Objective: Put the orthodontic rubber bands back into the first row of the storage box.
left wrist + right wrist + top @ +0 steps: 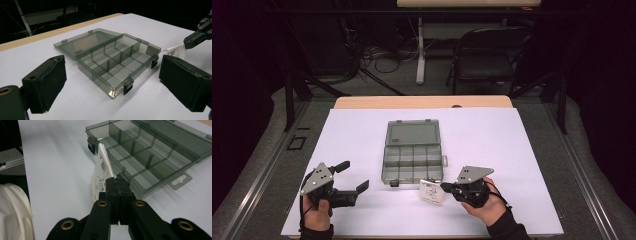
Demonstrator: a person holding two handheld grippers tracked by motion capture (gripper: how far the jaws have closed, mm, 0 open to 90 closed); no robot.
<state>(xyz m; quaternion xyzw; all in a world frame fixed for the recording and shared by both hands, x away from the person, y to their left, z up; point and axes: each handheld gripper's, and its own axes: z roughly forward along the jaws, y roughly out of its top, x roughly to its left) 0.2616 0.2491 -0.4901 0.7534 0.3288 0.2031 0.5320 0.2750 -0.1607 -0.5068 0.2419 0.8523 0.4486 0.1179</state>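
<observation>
— Where are your grippers?

— Your left gripper [354,176] sits at the white table cover's [362,135] near left, jaws spread wide, holding nothing.

— And the middle?

— The smoky translucent plastic compartment box [413,162] lies open, lid flat behind it.

— On the right?

— Your right gripper [444,186] has its jaws clamped on a white printed paper card [432,192], just beside the box's front edge.

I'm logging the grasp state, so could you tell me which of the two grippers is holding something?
The right gripper: its jaws are shut on a white printed card, while the left gripper gapes open with nothing between.
</observation>
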